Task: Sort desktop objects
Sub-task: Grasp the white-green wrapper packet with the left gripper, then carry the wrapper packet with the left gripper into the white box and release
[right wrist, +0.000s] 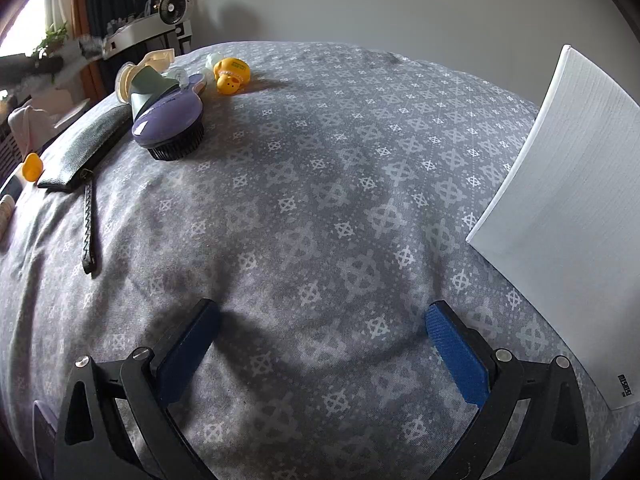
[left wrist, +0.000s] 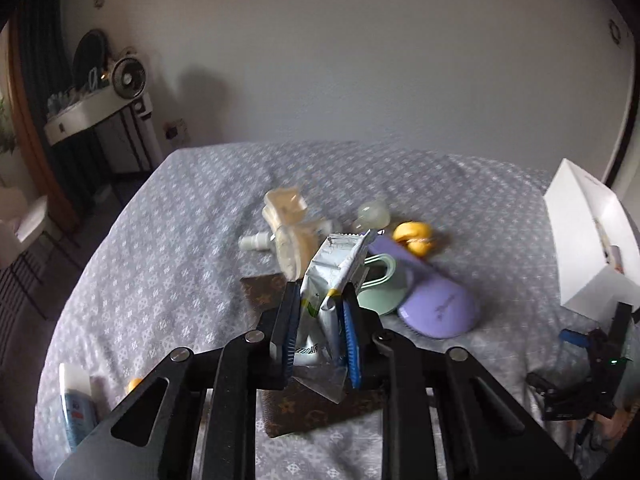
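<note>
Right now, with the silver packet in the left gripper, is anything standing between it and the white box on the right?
Nothing visible blocks it. The left gripper holds the silver packet above the clutter; the open right gripper hovers near the white box, beside the path.

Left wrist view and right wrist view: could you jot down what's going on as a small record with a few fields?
Surface: grey patterned cloth
Left gripper: shut on a crumpled silver packet, held above a brown wallet
Right gripper: fingers wide apart, nothing between them
Pile nearby: purple brush, yellow rubber duck, mint mirror
Right edge: white box
</note>
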Available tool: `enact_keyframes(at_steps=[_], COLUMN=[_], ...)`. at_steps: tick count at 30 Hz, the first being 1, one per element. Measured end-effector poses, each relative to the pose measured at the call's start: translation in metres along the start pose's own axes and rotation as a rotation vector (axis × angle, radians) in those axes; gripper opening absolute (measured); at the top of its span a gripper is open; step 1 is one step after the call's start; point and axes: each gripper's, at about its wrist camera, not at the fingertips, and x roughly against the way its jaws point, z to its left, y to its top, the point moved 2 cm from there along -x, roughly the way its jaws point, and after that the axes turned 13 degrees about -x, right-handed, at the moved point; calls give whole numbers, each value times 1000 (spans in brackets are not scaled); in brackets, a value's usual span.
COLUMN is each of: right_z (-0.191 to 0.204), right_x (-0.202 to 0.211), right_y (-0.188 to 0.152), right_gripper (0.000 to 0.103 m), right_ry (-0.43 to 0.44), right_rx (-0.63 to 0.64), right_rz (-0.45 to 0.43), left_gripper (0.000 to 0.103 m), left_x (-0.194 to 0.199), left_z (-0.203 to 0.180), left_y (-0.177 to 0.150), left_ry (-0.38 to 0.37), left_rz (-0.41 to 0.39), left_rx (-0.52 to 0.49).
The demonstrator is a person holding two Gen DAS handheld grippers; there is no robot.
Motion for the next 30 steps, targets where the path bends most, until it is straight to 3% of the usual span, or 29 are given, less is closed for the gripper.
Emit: enact_keyframes(at_steps=[6,11,16,21,24,26,27,28,30], right_z=[0,0,0,-1,-2,-2,-2,-2,-3], right_x=[0,-1,-1,-1,0,0,0,0,0], right_y=[0,0,0,0,0,0,0,0,0], right_gripper=[103,103,103,103,103,103,103,103,103], right_ry=[1,2,5,10,14,15,14,15,16], right_rx=[0,0,-2,-4,-7,-7,-6,-6,-7], right_rz=[0,-1,-1,-3,-5,-5,-5,-5,-6], left_gripper=[19,19,19,21,35,58,80,87,87], left_x=[25,9,-15,-39,-54,-63,-65,-64,-60], left_z=[-82,-191,-301,-384,-420,-427,-424,-417,-400], left_y=[93,154,189,206,204,198,195,191,184], left_ry=[-182,-348,-463,-487,-478,-437,-420,-410,-402], left_rz=[-103,-112,-65,-27,16,61,69,58,47], left_rx=[-128,-248,-401,-507,-552,-543,-529,-511,-489])
